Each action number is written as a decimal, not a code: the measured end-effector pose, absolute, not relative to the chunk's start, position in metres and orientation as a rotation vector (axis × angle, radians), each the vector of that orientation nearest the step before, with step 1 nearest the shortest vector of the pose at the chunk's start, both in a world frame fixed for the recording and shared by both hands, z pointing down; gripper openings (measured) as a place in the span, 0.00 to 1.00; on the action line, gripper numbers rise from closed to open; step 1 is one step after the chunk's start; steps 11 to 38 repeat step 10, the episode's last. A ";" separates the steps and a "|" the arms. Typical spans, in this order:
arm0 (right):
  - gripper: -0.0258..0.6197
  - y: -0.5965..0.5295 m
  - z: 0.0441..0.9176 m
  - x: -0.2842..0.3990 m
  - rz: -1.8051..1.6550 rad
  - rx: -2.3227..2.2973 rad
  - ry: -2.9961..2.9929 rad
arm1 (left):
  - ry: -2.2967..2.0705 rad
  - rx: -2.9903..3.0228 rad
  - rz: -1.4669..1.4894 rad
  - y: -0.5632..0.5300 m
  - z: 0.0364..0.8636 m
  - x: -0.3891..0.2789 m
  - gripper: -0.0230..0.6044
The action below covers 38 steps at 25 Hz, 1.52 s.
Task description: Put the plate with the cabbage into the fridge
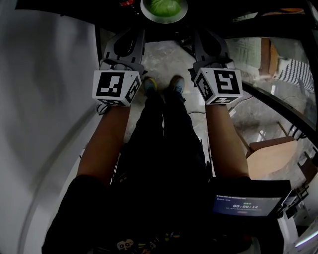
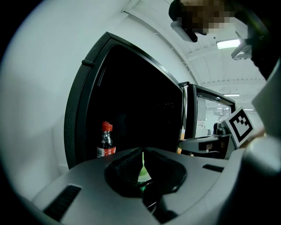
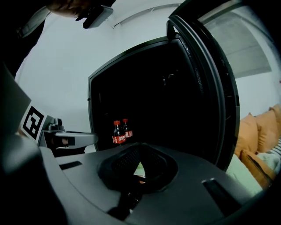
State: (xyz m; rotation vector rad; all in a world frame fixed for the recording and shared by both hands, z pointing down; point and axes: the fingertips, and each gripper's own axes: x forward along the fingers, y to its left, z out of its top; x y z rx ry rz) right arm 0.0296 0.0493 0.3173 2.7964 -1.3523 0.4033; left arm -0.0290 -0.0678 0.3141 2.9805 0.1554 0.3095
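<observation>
We are carrying the plate (image 1: 147, 17) level in front of us, the cabbage (image 1: 164, 6) sitting as a green mound in its middle, and the step in hand looks like the approach to the fridge (image 2: 131, 96). The left gripper (image 2: 142, 163) has its jaws pressed together with only a pale green and white sliver between them, which we take to be the plate's rim. The right gripper (image 3: 138, 169) is clamped the same way on the opposite side, so the plate hangs between the two tools. Ahead of us the fridge stands with its door (image 3: 206, 88) swung wide to the right. Its inside is very dark, and we cannot make out the shelves. Two cola bottles (image 3: 119, 131) stand upright near the left wall of the compartment. The plate is not yet inside. Next we judge that both grippers must move forward together, keeping the plate flat so the cabbage does not roll. They should steer to the right of the bottles and set the plate down on a free shelf before either jaw lets go.
</observation>
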 end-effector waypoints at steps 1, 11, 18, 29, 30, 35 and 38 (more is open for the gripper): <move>0.05 0.050 0.316 0.028 0.403 2.793 -1.350 | 0.158 2.979 0.310 -0.067 0.314 -0.030 0.05; 0.05 0.047 0.322 0.030 0.401 2.792 -1.342 | 0.166 2.979 0.311 -0.067 0.318 -0.024 0.05; 0.05 0.047 0.322 0.030 0.401 2.792 -1.342 | 0.166 2.979 0.311 -0.067 0.318 -0.024 0.05; 0.05 0.047 0.322 0.030 0.401 2.792 -1.342 | 0.166 2.979 0.311 -0.067 0.318 -0.024 0.05; 0.05 0.047 0.322 0.030 0.401 2.792 -1.342 | 0.166 2.979 0.311 -0.067 0.318 -0.024 0.05; 0.05 0.047 0.322 0.030 0.401 2.792 -1.342 | 0.166 2.979 0.311 -0.067 0.318 -0.024 0.05; 0.05 0.047 0.322 0.030 0.401 2.792 -1.342 | 0.166 2.979 0.311 -0.067 0.318 -0.024 0.05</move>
